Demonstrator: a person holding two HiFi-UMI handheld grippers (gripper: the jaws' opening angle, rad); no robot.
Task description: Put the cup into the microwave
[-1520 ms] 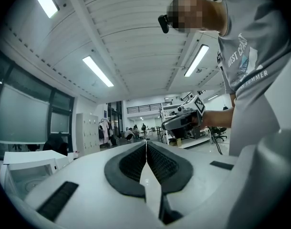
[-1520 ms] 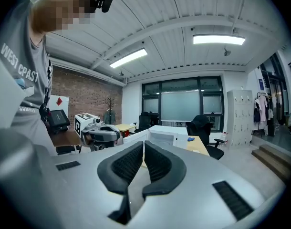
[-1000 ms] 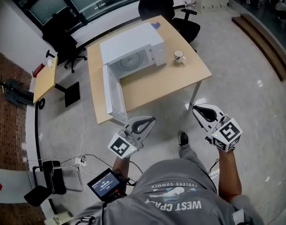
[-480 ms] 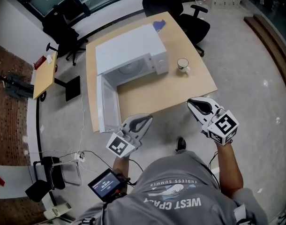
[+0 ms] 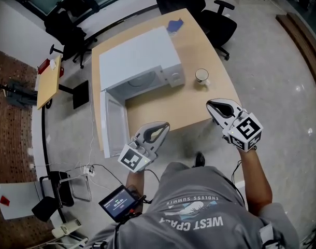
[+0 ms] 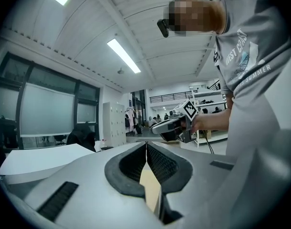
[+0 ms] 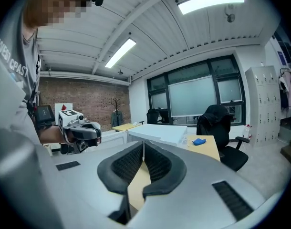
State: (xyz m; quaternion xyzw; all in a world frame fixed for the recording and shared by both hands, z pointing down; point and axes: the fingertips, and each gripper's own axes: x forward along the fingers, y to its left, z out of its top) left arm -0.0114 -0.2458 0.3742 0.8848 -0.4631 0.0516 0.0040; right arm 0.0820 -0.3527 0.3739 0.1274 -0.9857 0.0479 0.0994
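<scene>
In the head view we find the cup standing on the counter right of the open microwave, ahead of our right gripper and farther from the left gripper; both gripper views show jaws clenched empty, cup seemingly out of frame.

Wooden table ahead of me carries a white microwave at ten o'clock, door open, a cup at three and a small blue object at twelve.
</scene>
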